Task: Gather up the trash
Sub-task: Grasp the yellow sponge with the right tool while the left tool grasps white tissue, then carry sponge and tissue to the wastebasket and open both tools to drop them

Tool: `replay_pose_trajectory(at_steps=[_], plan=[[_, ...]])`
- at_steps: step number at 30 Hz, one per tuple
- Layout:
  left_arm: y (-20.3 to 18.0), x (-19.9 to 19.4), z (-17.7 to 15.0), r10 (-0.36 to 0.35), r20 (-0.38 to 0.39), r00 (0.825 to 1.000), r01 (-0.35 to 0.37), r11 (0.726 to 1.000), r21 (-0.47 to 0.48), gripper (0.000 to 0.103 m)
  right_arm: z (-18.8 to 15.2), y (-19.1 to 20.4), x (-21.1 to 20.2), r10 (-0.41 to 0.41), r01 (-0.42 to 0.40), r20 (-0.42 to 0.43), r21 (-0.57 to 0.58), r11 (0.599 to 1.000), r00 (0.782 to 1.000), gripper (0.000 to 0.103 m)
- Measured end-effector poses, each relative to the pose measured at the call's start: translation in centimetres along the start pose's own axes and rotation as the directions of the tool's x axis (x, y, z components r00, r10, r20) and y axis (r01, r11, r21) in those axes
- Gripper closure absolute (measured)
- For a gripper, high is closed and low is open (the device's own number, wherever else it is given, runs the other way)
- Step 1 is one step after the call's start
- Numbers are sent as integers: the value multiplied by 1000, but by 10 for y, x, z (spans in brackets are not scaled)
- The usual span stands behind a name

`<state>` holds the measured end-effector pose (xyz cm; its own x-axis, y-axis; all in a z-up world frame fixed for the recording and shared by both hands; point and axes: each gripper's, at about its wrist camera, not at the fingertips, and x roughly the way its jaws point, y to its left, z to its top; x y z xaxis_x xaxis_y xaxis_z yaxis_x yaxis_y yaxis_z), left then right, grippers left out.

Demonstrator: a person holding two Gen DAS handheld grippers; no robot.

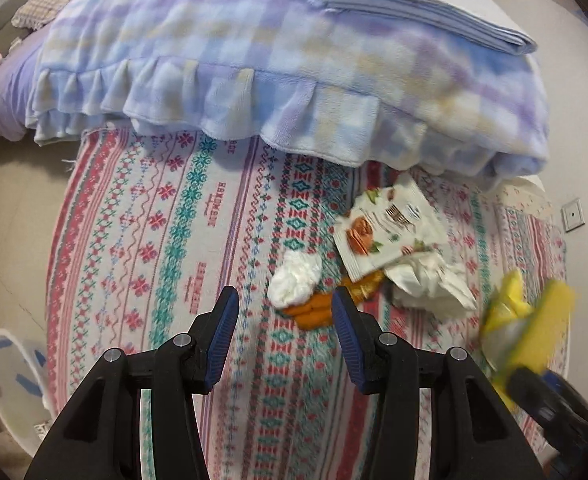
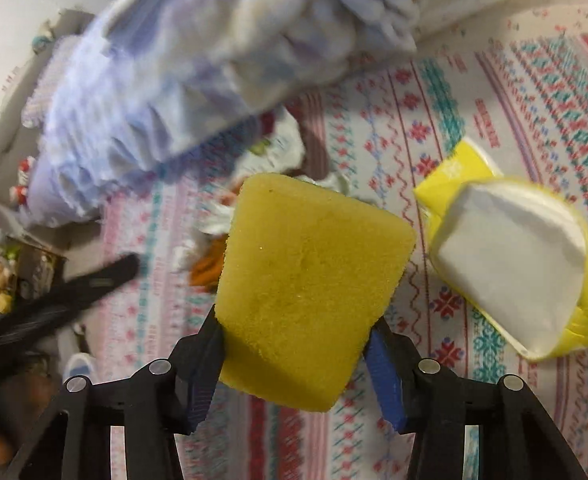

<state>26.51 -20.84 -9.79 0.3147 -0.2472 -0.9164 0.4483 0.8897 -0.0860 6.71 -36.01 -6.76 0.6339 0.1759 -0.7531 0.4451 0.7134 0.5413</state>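
My left gripper [image 1: 285, 320] is open and empty, low over the patterned bedspread, just short of a trash pile: a white crumpled tissue [image 1: 295, 278], orange peel [image 1: 311, 308], a printed snack wrapper [image 1: 389, 228] and crumpled white paper [image 1: 429, 280]. My right gripper [image 2: 294, 344] is shut on a yellow sponge [image 2: 309, 288], which also shows blurred in the left wrist view [image 1: 541, 320] at the right. A yellow tissue pack [image 2: 509, 256] with white tissue lies on the bed right of the sponge. The trash pile is partly hidden behind the sponge.
A folded blue-and-purple checked blanket [image 1: 274, 64] with folded blue sheets [image 1: 413, 12] on top lies at the far side of the bed. A white bin [image 1: 10, 376] stands on the floor at the left. Clutter [image 2: 2, 276] lies on the floor left of the bed.
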Motion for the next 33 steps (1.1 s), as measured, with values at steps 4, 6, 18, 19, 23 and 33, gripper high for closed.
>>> replay_pose_trajectory(at_steps=[4,6,18,19,23,33], plan=[[5,22,3,11,-20,1000,-12,999,-34,52,-4,-1,-21,18,-17,33,-40,999,999,46],[8,30,3,-11,-22,1000,10,998,-66,53,-8,-6,-25,39,-39,23,-35,999,999,46],[-8,26,-8,17,42,999,-16,1000,-22,94,-18,-15,-35,49,-48,11,-40,998,999,46],[-8,25,-9,19,41,999,-18,1000,-23,94,-19,-14,-35,52,-52,10,-40,998,999,46],[0,17,-12,3,40,999,0,997,-77,95,-17,-10,-36,58,-57,24,-47,997,998,46],[30,-31,-41,-57,61,997,67,984,-164,95,-17,-10,-37,39,-37,37,-62,997,999,46]])
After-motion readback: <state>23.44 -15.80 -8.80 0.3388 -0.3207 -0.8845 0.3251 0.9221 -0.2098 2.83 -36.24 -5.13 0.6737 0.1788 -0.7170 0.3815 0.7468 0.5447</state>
